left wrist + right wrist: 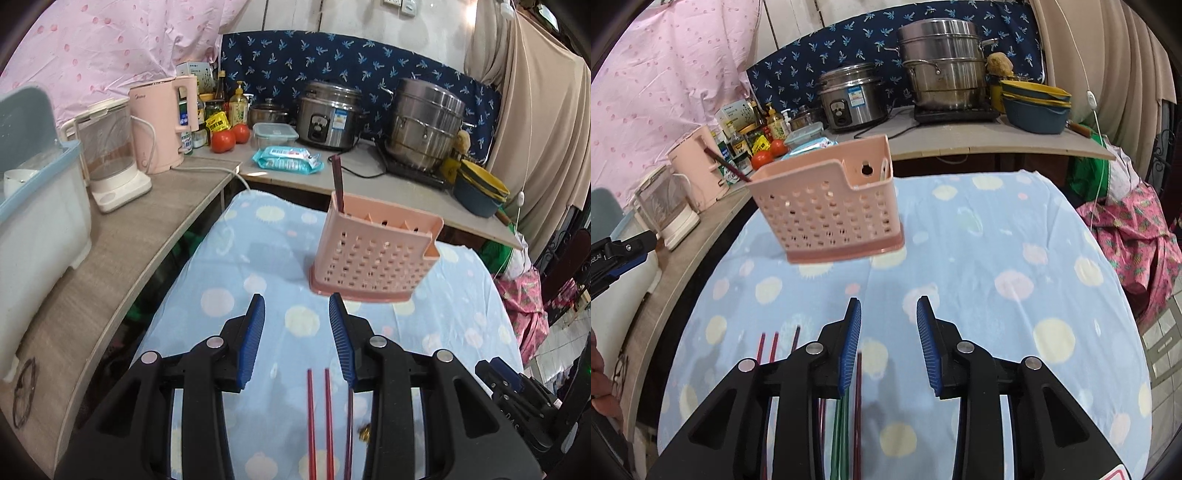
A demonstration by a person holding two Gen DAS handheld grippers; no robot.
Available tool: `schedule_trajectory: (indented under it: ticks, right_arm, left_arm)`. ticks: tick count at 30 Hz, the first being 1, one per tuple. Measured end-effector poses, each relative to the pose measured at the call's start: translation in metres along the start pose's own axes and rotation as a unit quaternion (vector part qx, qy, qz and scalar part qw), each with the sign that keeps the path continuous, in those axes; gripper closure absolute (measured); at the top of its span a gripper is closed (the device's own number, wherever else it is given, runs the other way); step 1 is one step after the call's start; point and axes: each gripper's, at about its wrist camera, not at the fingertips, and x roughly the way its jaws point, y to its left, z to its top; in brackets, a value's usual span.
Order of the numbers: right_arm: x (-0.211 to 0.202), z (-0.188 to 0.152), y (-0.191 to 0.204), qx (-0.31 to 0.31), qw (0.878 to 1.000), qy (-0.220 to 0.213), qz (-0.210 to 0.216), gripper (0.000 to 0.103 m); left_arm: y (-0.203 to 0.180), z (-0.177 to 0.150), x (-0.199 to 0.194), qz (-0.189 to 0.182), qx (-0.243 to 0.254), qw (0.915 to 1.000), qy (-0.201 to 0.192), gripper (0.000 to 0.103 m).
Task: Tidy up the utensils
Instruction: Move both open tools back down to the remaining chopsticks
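A pink perforated utensil holder (373, 254) stands on the blue dotted cloth (251, 266); it also shows in the right wrist view (827, 210). One dark red chopstick (337, 181) stands in its left end, also seen in the right wrist view (726, 166). Loose red chopsticks (319, 417) lie on the cloth under my left gripper (297, 306), which is open and empty. My right gripper (888, 306) is open and empty above more chopsticks, red (857, 406) and green (840, 435). The left gripper's tip shows in the right wrist view (624, 251).
A grey counter (155, 218) runs along the left with a blue-white bin (40, 206), a glass kettle (110, 155) and a pink kettle (162, 122). The back counter holds tomatoes (229, 138), a rice cooker (328, 114), a steel steamer pot (424, 122) and stacked bowls (480, 188).
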Motion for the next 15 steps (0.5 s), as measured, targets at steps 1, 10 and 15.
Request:
schedule_trajectory:
  ticks: [1,10,15]
  right_arm:
    - [-0.002,-0.006,-0.001,0.001,1.000,0.004,0.001,0.072]
    - [-0.019,-0.052,0.000,-0.009,1.000,0.027,0.001,0.072]
    - [-0.028,-0.076,0.003,-0.015,0.999,0.039,0.004,0.072]
  left_arm:
    - [0.001,-0.005,-0.002,0.002,0.001,1.0000,0.003,0.068]
    - [0.005,-0.049,-0.013,0.012,0.015,0.9993,0.033,0.068]
    - [0.010,-0.073,-0.013,0.018,0.017,0.9982,0.055,0.068]
